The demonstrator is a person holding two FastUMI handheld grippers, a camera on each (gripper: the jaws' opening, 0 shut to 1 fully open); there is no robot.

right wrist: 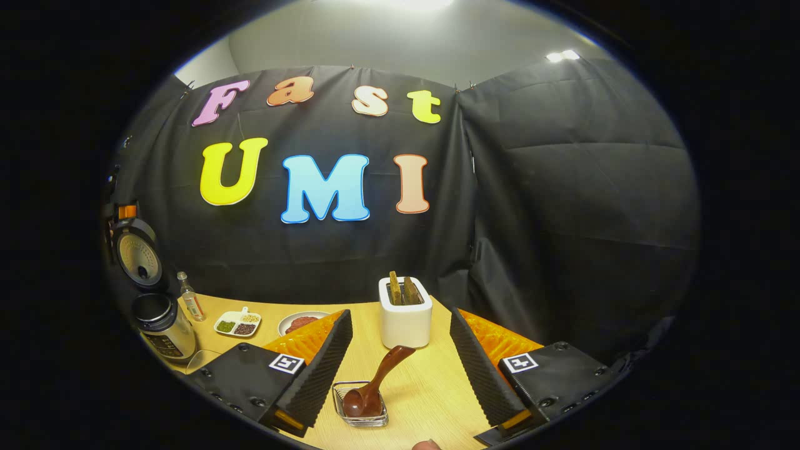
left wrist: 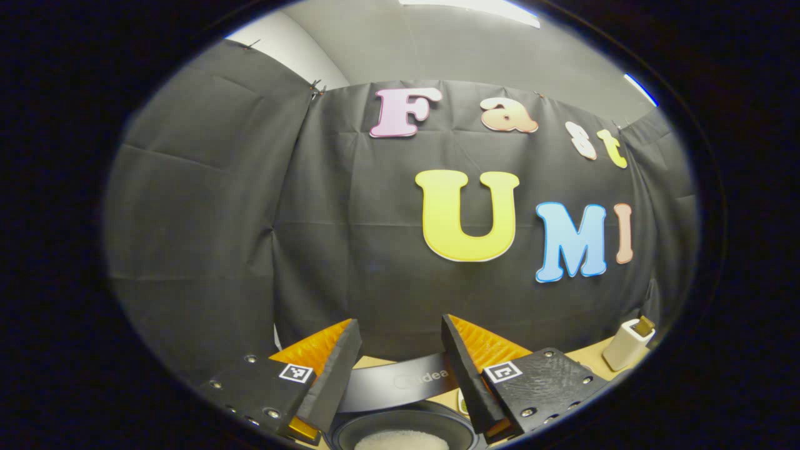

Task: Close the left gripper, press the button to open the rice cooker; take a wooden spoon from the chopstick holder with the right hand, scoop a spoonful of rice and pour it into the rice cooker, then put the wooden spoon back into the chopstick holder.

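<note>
Black cloth (right wrist: 562,187) is hung as the booth's wall, creased and pinned in panels, from nine to three o'clock in both views. Above it, at twelve o'clock, a pale grey ceiling (right wrist: 387,37) is seen, lit by bright ceiling lights (right wrist: 561,55). A light wooden table (right wrist: 431,387) is seen at six o'clock.

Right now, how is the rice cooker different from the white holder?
The rice cooker is dark, round and shiny with its lid up; the white holder is boxy, with no lid. The rice cooker stands far left, the white holder mid-table. Both stand upright on the wooden table.
</note>
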